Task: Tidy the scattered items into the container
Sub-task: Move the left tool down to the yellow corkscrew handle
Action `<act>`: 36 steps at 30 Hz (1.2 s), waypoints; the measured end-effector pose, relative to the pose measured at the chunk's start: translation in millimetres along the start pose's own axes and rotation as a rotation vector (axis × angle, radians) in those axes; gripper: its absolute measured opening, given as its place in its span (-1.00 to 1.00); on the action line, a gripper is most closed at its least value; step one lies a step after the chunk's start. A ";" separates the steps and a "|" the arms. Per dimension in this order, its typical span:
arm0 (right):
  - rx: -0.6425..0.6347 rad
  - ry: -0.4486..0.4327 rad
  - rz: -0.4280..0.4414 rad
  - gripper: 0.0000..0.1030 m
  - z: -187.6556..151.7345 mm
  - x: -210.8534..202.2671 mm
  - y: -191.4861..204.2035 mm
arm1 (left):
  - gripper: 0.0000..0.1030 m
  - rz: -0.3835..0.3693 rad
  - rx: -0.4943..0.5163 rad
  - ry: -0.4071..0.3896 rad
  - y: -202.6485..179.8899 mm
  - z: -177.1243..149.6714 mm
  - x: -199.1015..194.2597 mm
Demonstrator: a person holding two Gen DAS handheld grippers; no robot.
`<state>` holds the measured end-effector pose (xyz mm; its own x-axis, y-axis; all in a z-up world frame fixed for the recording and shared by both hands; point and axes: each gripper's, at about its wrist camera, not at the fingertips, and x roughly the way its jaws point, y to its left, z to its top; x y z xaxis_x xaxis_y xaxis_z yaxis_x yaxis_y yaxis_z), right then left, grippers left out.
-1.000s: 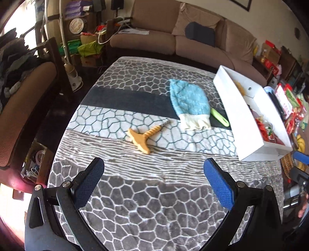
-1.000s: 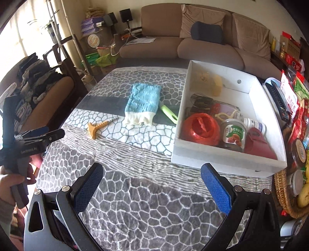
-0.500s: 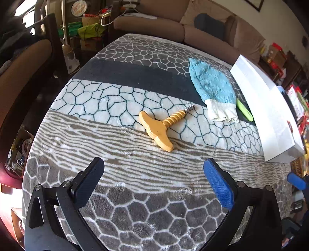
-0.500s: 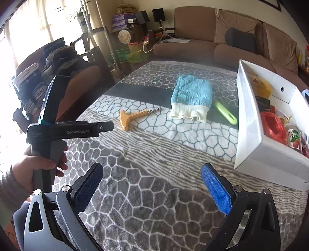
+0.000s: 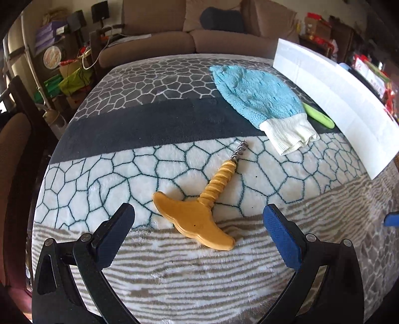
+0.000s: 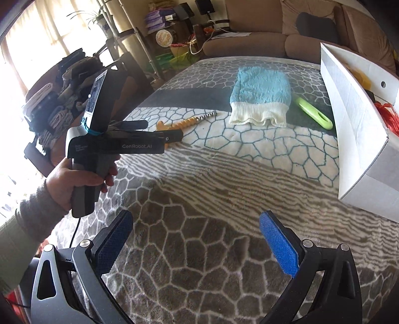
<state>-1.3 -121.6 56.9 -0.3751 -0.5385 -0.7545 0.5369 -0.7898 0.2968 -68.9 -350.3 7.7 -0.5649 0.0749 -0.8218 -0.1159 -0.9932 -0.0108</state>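
Over corkscrew (image 5: 199, 209), L gripper (image 5: 198, 219) closer, wide open

A brown sofa (image 5: 174, 37) with a dark cushion (image 5: 222, 20) stands beyond the patterned blanket (image 5: 174, 286).

In the right wrist view, the dark side of the left claw's (image 6: 159, 135) body carries the white lettering "GenRobot.AI". A smaller block of pale print sits on the same body toward the handle, but it is too blurred to read. No other text is legible.
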 end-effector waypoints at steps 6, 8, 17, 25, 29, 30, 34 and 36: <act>-0.054 0.012 0.029 1.00 -1.8 -4.8 8.3 | 1.00 -0.132 0.093 0.013 7.2 -9.1 3.3; -0.058 0.030 0.033 1.00 -4.1 -2.0 8.7 | 0.99 -0.159 0.105 0.009 10.1 -10.3 1.4; -0.066 0.049 0.030 1.00 -7.9 3.8 10.6 | -0.03 -0.154 0.079 -0.041 22.5 -6.2 -1.8; -0.030 0.054 0.039 1.00 -7.8 4.2 4.6 | 0.46 -0.082 0.110 -0.040 19.0 -8.5 -3.2; -0.027 0.045 0.042 1.00 -7.1 0.6 3.7 | 0.72 -0.075 0.156 -0.049 12.3 -5.9 -2.5; -0.026 0.044 0.043 1.00 -7.0 0.2 3.6 | 0.72 -0.069 0.170 -0.050 11.6 -3.3 -1.2; -0.025 0.045 0.049 1.00 -7.1 0.1 3.5 | 0.72 -0.086 0.164 -0.042 20.9 8.5 8.5; -0.023 0.051 0.054 1.00 -8.0 0.9 2.7 | 0.72 -0.124 0.126 -0.047 27.5 13.3 10.3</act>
<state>5.9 -121.8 52.3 -0.3063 -0.5638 -0.7670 0.5726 -0.7528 0.3247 -88.8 -375.7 6.5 -0.5773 0.2036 -0.7907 -0.2868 -0.9573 -0.0371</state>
